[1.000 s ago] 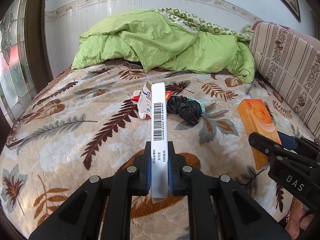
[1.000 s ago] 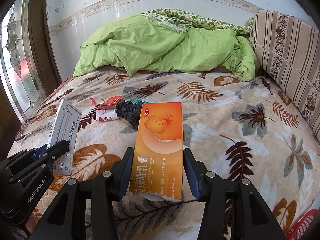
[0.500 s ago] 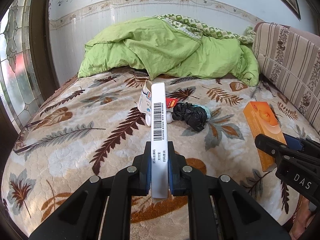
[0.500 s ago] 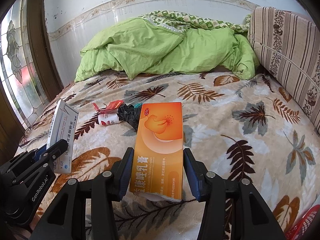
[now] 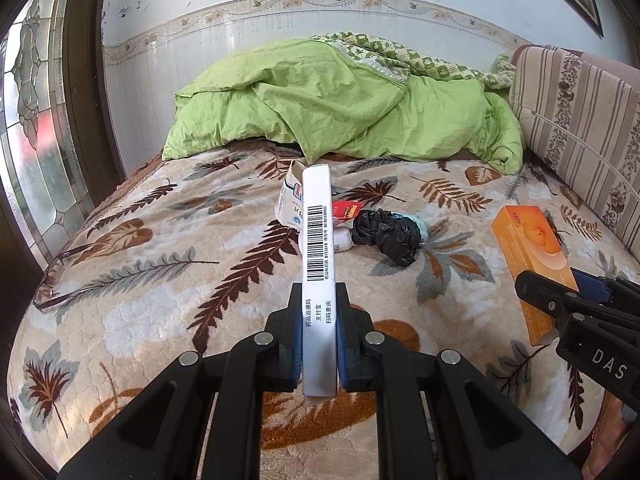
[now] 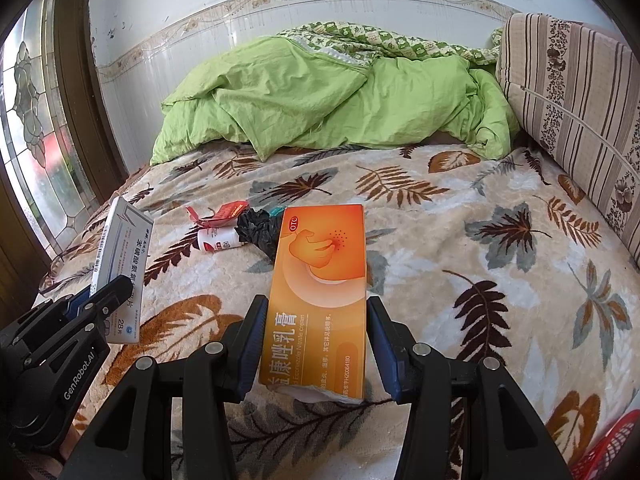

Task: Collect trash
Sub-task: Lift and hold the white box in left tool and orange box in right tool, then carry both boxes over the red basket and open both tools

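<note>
Leaf-patterned blanket [image 5: 140,280] covers the bed, with a green duvet [image 5: 340,108] heaped at the far wall and a striped cushion [image 6: 580,92] on the right. My left gripper [image 5: 319,312] clamps a white box [image 5: 318,264] on edge; my right gripper [image 6: 316,320] pinches an orange box [image 6: 320,280]. A black bag [image 5: 386,234], a small bottle [image 6: 218,239] and a red wrapper [image 6: 228,212] lie mid-bed.

Both wrist views look forward, low over the bed [image 5: 120,320], sharing its green quilt [image 6: 320,100].
</note>
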Demonstrator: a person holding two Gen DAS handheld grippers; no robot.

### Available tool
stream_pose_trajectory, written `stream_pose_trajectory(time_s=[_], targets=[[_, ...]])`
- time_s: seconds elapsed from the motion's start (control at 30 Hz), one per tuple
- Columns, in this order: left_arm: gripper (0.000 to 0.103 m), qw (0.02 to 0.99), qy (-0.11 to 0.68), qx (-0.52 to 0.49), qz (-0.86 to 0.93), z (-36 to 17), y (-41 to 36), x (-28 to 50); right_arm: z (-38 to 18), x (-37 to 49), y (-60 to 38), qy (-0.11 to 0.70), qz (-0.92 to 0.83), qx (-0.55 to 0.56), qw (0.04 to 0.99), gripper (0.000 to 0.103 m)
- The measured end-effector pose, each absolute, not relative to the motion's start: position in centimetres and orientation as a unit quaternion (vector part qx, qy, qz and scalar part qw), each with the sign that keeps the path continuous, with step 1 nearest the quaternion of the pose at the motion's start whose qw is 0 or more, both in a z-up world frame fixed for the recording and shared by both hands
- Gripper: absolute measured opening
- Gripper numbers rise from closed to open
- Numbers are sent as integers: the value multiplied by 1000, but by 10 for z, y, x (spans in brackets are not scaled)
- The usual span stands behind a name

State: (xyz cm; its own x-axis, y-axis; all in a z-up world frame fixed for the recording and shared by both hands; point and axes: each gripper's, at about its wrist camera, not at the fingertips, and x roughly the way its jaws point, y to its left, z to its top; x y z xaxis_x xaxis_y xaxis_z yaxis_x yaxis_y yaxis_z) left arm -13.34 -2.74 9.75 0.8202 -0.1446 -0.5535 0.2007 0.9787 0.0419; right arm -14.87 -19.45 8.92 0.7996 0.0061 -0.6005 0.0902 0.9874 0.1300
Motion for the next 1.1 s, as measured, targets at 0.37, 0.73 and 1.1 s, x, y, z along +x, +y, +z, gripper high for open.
stream_pose_trajectory(time_s=[0.37,0.73,1.1], targets=[[13,953,286,49,-92,98,-28,-134,89,-149,-195,316,-22,77,946,52],[13,917,298,41,-261,122,-61,-158,109,-205,-254,304,-20,186,934,52],[13,771,358,71,-522,145,-205,-232,113,-367,-380,297,-177,256,903,52]])
